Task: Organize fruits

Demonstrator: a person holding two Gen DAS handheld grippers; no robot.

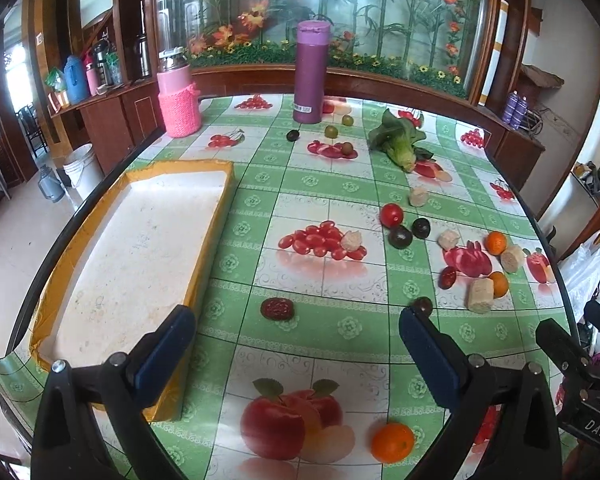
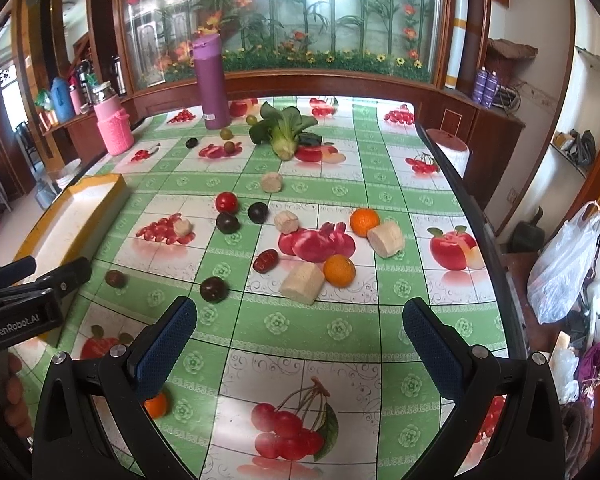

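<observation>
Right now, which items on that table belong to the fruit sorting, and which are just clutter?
Job:
- yellow-rimmed white tray
- small round oranges
- red tomato
- dark plums
- wrinkled red date

Clutter:
- tall purple flask
- pink knit-sleeved jar
- leafy green cabbage
- pale cut chunks, maybe

Two low wrist views facing across the table (image 1: 332, 196), left one beside the tray (image 1: 216, 216), sharing scattered fruit.

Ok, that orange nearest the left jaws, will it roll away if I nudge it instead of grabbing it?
Probably yes. The orange looks round and sits free on the glossy tablecloth, so a nudge would likely send it rolling. Its peel looks smooth, so it may squirt out of a shallow pinch; closing the left gripper across its middle seems safer. It looks firm rather than fragile.
</observation>
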